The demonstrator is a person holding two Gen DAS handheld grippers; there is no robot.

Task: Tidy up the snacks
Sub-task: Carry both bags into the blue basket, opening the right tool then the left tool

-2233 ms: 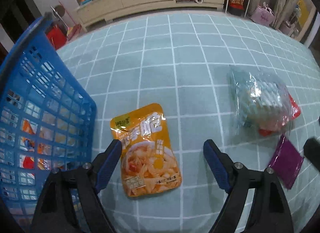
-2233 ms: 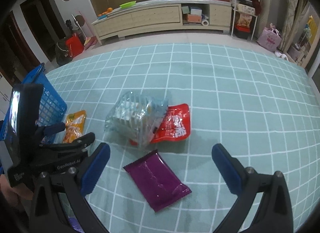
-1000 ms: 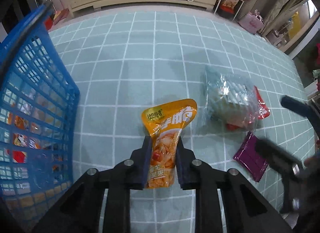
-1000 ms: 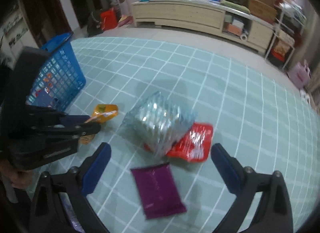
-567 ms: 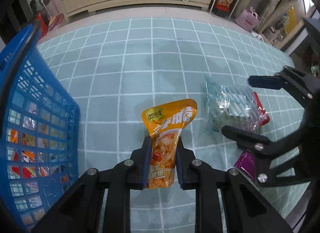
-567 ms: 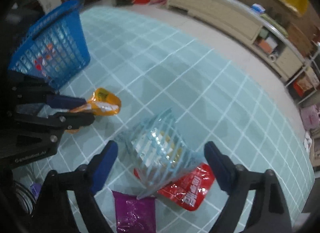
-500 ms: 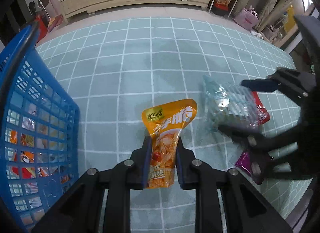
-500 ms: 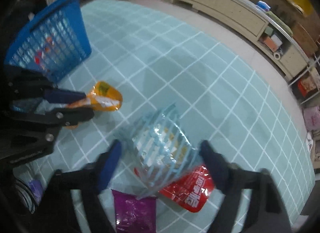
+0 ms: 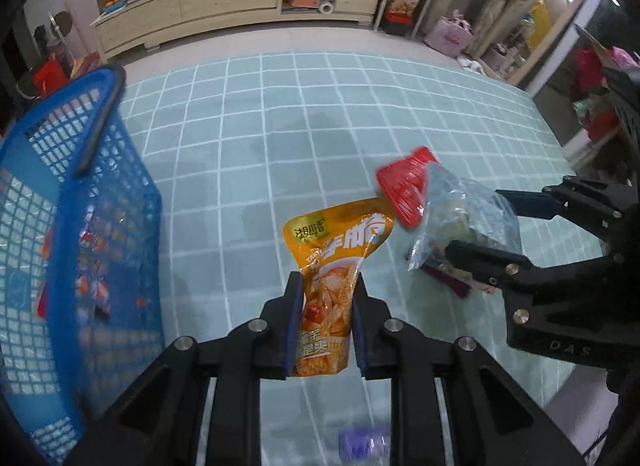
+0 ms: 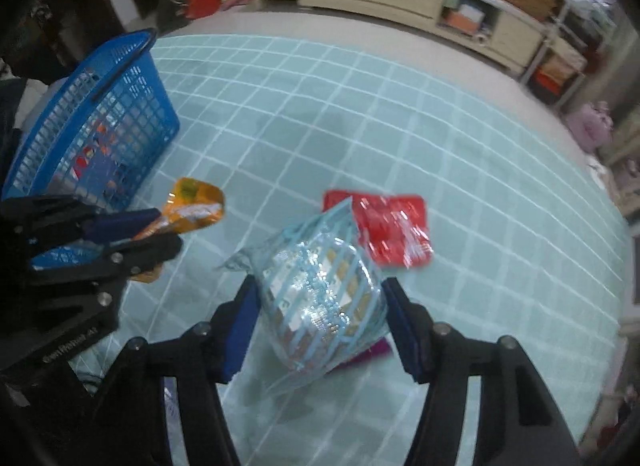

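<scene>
The left gripper point(image 9: 323, 298) pinches an orange snack pouch point(image 9: 334, 270) lifted beside the blue basket point(image 9: 76, 234) at left. The right gripper point(image 10: 320, 306), its fingers just closing, squeezes a clear blue-striped snack bag point(image 10: 320, 294) above the teal checked mat point(image 10: 440, 145); a red packet point(image 10: 394, 225) lies just beyond.

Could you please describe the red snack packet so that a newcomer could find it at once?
On the pale green checked mat, look right of the blue basket. The red packet lies flat just beyond the clear blue-striped bag in the right gripper; no gripper holds it.

Orange pouch point(image 9: 332, 266), blue-striped clear bag point(image 10: 324, 290), red packet point(image 10: 396, 225), blue basket point(image 9: 80, 201).
</scene>
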